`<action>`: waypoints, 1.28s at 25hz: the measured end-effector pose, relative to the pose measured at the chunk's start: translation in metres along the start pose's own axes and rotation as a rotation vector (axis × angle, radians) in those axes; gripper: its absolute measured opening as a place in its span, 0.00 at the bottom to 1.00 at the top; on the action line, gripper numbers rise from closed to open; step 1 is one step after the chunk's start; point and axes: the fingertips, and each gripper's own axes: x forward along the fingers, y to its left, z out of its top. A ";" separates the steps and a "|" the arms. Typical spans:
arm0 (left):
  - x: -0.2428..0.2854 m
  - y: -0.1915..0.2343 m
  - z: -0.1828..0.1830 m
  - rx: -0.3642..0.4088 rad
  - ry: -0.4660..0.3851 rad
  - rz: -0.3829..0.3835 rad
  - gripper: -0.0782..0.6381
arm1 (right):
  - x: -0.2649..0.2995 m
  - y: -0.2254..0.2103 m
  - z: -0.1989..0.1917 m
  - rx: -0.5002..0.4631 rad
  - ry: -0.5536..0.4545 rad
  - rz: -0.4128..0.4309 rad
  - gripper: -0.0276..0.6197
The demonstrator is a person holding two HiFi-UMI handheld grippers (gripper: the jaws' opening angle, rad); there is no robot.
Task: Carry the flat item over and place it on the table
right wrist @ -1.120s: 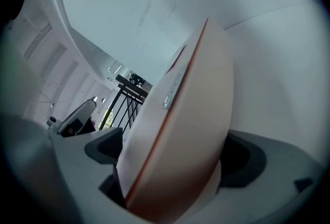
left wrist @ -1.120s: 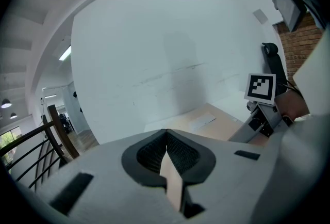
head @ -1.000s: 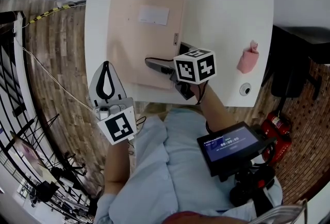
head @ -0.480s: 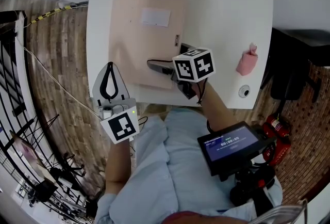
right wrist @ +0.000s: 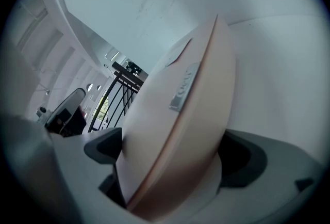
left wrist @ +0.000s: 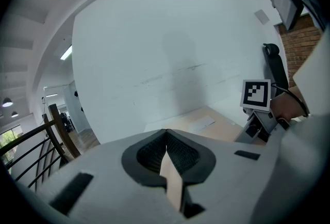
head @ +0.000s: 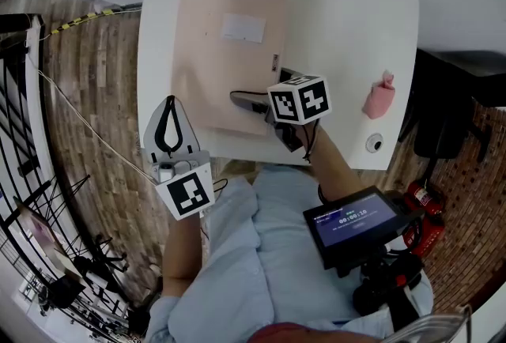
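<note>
A flat pale pink folder [head: 225, 57] with a white label lies on the white table [head: 348, 25], toward its left side. My right gripper [head: 242, 100] is shut on the folder's near right corner. In the right gripper view the folder [right wrist: 175, 109] fills the space between the jaws of my right gripper [right wrist: 172, 166] and runs away over the table. My left gripper [head: 168, 101] hangs off the table's near left corner, over the wooden floor, shut with nothing in it. In the left gripper view my left gripper [left wrist: 166, 135] has its dark pads meeting at the tip.
A pink crumpled item [head: 379, 92] and a small round fitting [head: 374, 143] sit near the table's right edge. A black screen device [head: 352, 223] is at my waist. A red object [head: 419, 207] stands on the floor at right. Black railing [head: 24, 136] runs along the left.
Almost nothing: the view slid slightly. The right gripper stays shut on the folder's corner, and the left gripper stays shut beside the table.
</note>
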 end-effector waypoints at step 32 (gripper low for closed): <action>-0.029 0.002 0.035 -0.048 -0.138 -0.021 0.12 | -0.061 0.022 0.023 -0.011 -0.242 -0.088 0.86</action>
